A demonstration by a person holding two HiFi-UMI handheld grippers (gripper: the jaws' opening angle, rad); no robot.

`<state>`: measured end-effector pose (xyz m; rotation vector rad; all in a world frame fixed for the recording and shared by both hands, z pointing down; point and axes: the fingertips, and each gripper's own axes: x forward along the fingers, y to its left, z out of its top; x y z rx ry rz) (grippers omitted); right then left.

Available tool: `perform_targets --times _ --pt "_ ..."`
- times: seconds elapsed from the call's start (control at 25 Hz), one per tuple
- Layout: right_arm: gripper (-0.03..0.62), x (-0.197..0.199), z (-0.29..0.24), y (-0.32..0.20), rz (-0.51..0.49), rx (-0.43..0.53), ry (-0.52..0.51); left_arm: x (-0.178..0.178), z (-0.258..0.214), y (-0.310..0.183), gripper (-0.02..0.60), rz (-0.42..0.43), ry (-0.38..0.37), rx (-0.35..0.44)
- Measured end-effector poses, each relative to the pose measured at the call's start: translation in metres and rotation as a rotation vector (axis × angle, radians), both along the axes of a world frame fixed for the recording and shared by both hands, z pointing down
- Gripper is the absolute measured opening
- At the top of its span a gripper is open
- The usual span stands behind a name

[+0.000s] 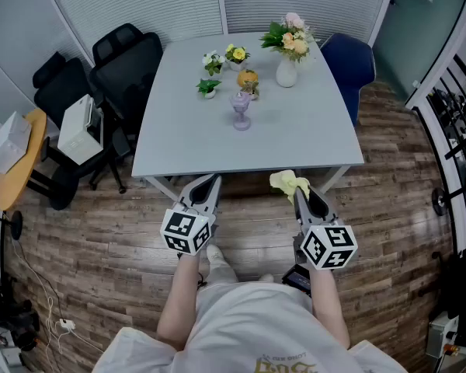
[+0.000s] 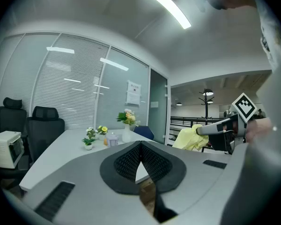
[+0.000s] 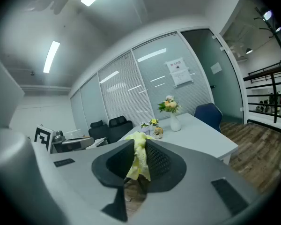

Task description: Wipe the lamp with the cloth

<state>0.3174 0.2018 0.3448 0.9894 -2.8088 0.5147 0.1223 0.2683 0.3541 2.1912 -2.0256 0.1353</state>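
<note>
At the near edge of the grey table [image 1: 295,142], in the head view, I see both grippers held side by side above the wooden floor, apart from each other. The left gripper [image 1: 211,180] points at the table edge with its jaws pressed together and nothing between them. The right gripper [image 1: 298,192] has a yellow cloth [image 1: 288,182] bunched at its tip, just short of the table. The lamp [image 1: 241,109], small and pale purple, stands near the middle of the table, well apart from both grippers. Behind it are small potted plants [image 1: 209,87] and a white vase [image 1: 286,71] of flowers. Black chairs [image 1: 124,59] stand at the left side and a blue chair [image 1: 350,65] at the far right corner.

In the left gripper view, I see the two dark pads meeting at a point, shut on nothing. The lamp shows far across the tabletop beside the vase, and the cloth hangs from the other gripper at the right.

In the right gripper view, the jaws clamp on the cloth, which drapes down between the pads. The table stretches away ahead, with the flowers at its far end.
</note>
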Motion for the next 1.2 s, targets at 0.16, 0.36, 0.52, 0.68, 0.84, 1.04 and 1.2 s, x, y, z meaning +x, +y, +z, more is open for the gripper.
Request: perform_targets --times 0.16,0.36,0.52,0.68,0.84,1.04,1.2 --pt "0.075 0.000 -0.002 0.004 -0.010 0.000 -0.001 0.004 0.000 0.003 0.003 -0.001 -0.052 -0.019" --pt "0.075 0.001 -0.003 0.007 -0.021 0.005 0.002 0.009 -0.003 0.004 0.003 -0.002 -0.080 -0.025" --pt "0.075 0.001 -0.006 0.009 -0.043 0.013 -0.007 0.006 -0.001 0.008 0.005 -0.015 -0.003 -0.011" --pt "0.077 0.005 -0.014 0.016 -0.076 0.023 -0.062 0.014 0.013 0.010 0.264 0.012 0.188 -0.047" --pt "0.077 0.012 -0.008 0.017 -0.061 0.032 -0.050 0.022 0.024 0.015 0.293 0.035 0.152 -0.091" --pt "0.077 0.012 0.002 0.007 -0.004 0.005 -0.058 0.014 0.036 0.007 0.302 0.073 0.141 -0.124" --pt "0.077 0.002 0.010 -0.014 0.054 -0.001 -0.049 -0.008 0.043 -0.021 0.302 0.100 0.113 -0.118"
